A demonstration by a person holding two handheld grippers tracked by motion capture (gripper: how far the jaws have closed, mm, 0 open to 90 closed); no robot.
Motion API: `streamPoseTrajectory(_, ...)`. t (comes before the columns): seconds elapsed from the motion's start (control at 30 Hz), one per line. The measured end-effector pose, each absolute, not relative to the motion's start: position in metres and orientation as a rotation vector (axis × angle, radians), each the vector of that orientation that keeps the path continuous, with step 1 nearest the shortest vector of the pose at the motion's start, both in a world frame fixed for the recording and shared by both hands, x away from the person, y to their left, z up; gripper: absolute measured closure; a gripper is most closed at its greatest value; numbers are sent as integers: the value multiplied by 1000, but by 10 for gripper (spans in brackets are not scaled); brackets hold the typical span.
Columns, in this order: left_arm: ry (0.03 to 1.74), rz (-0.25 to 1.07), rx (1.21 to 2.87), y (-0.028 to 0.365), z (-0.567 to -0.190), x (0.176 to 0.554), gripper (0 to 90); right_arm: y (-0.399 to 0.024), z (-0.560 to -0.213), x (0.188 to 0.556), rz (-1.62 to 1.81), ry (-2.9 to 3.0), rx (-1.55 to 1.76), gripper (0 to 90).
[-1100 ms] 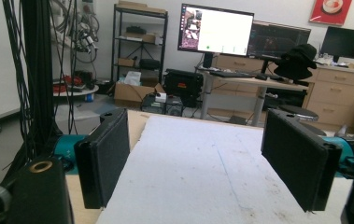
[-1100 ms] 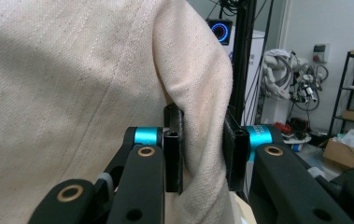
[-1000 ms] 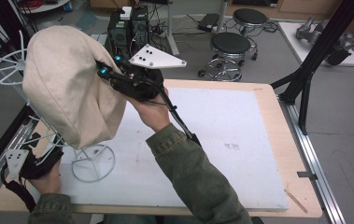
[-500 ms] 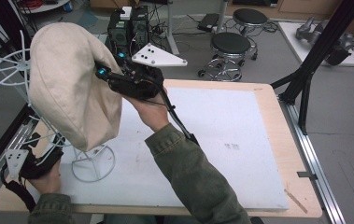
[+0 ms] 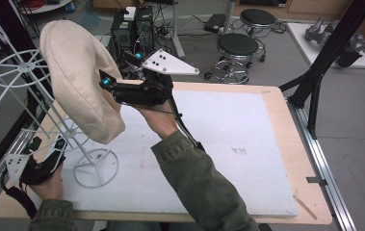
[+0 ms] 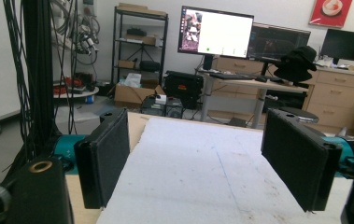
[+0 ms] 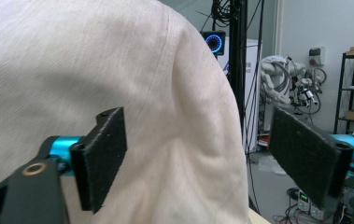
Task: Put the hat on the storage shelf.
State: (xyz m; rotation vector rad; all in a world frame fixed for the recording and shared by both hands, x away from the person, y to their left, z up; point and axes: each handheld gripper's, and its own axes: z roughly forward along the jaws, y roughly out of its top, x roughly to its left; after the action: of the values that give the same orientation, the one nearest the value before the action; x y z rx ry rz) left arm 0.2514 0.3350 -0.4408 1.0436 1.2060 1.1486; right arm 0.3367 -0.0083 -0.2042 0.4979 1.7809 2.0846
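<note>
Grey floor (image 5: 267,67), black stools (image 5: 238,45), lit monitor (image 6: 214,32).

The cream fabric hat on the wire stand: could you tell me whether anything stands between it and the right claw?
Nothing visible does. The right claw has just been opening, and the cream fabric hat lies directly before its spread jaws, the pads apart from the cloth.

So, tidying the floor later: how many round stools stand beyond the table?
2. One black stool stands just past the table's far edge; the other is farther back, to its right. More may be hidden.
</note>
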Motion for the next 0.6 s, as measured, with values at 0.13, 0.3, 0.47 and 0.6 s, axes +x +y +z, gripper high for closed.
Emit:
streamPoseTrajectory(0.13, 1208, 1146, 1054, 335, -441, 251, 239, -14, -207, 338, 2083, 1787, 530, 137)
streamPoseTrajectory(0.3, 1209, 1149, 1055, 335, -441, 251, 239, -27, -204, 341, 2080, 1762, 555, 119)
streamPoseTrajectory(0.47, 1212, 1148, 1054, 334, -441, 252, 239, -42, -208, 340, 2056, 1732, 573, 108)
streamPoseTrajectory(0.6, 1209, 1149, 1056, 333, -441, 251, 239, -57, -213, 340, 2016, 1709, 608, 99)
